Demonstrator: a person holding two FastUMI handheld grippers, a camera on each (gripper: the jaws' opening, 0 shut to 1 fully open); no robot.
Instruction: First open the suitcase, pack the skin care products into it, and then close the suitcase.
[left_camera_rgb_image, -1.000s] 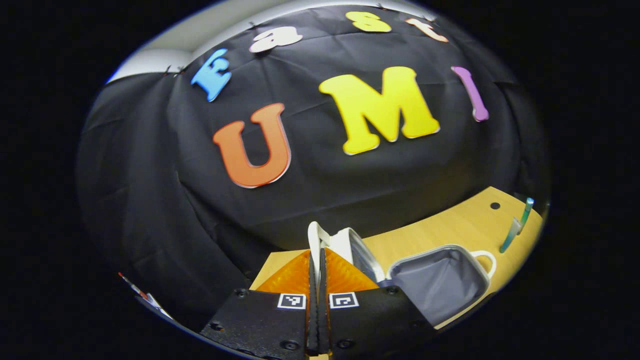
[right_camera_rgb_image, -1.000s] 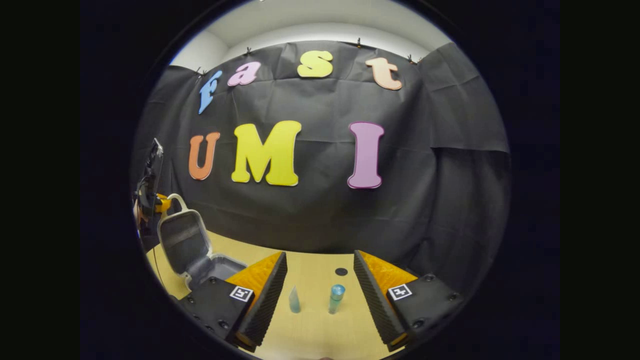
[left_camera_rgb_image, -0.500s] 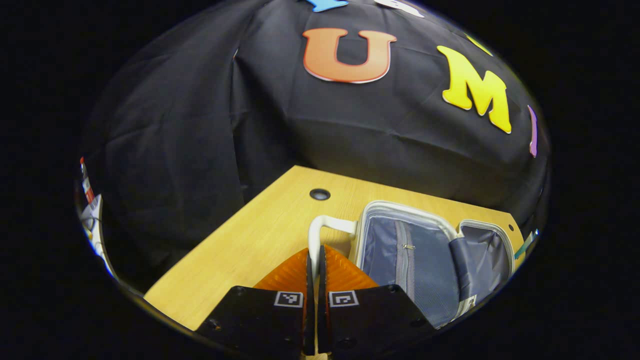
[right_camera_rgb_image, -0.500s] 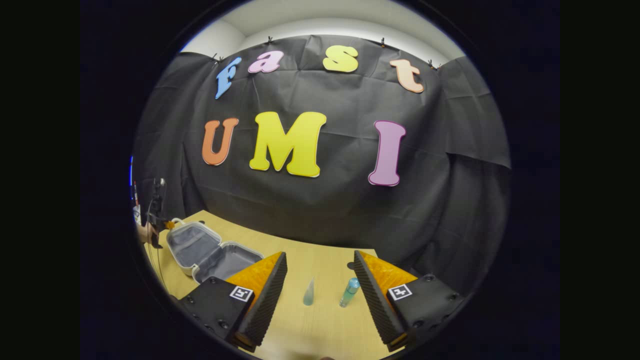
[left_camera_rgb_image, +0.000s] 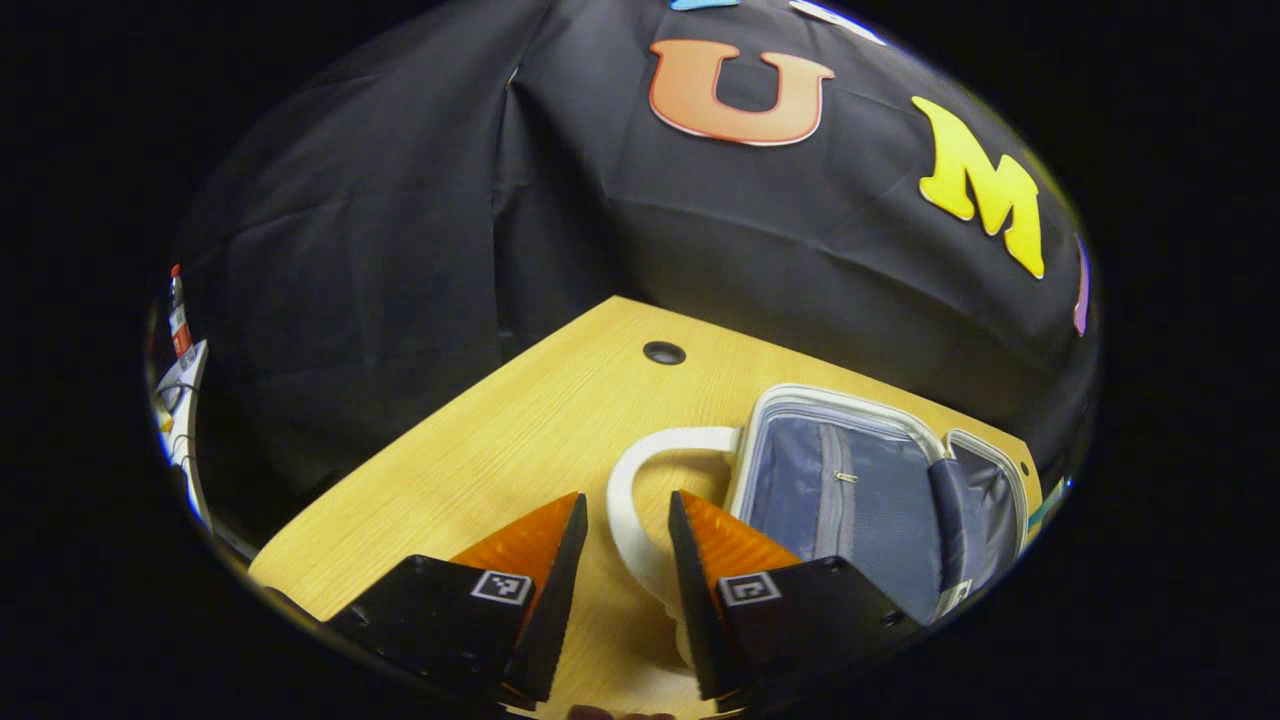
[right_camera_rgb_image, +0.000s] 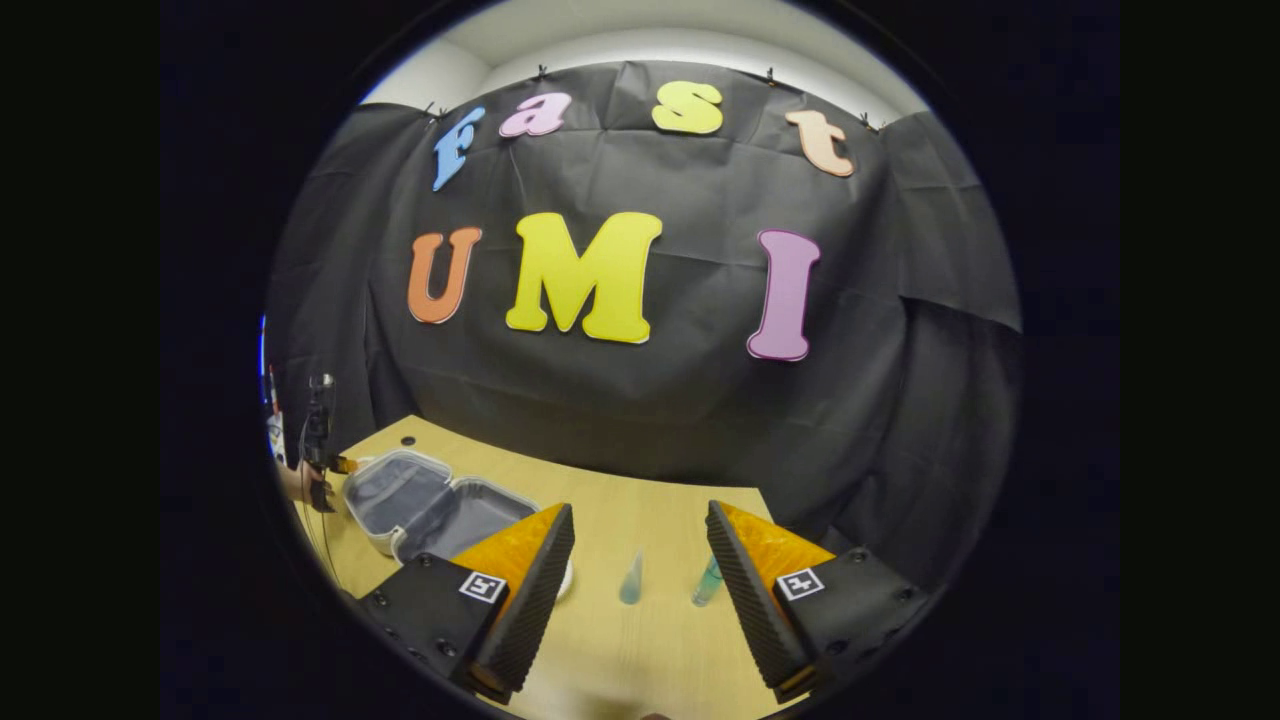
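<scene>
Left gripper (left_camera_rgb_image: 625, 560) at bottom centre of left gripper view, jaws apart, white handle (left_camera_rgb_image: 635, 500) looping up between the fingers w/o being pinched, as far as visible. Just beyond, mid-right of frame: suitcase (left_camera_rgb_image: 860, 480) lying open on wooden table (left_camera_rgb_image: 480, 460), both halves flat, grey-blue lining, a zipped pocket in near half, pale rim all round; nothing seen packed inside. Opening looks done, so step in hand judged to be clearing off the handle and starting the packing. To do well: back left gripper straight out along the handle loop, no sideways drag, else lid half could lift or case could slide on the smooth table. Right gripper (right_camera_rgb_image: 640, 585) at bottom centre of right gripper view, jaws wide apart, nothing held. Just past its fingertips, lower centre: small clear cone-shaped bottle (right_camera_rgb_image: 631, 580) and, a bit to its right, teal tube (right_camera_rgb_image: 707, 583), partly behind the right finger; both on table, apart from each other, exact pose hard to tell, blurry. For pickup: centre one item between the fingers, close gently on its body, as both look light and easy to knock over. Case also at lower left of right gripper view, well apart from the bottles; farther left, a hand (right_camera_rgb_image: 300, 483) at frame edge. Black cloth wall behind everything.
</scene>
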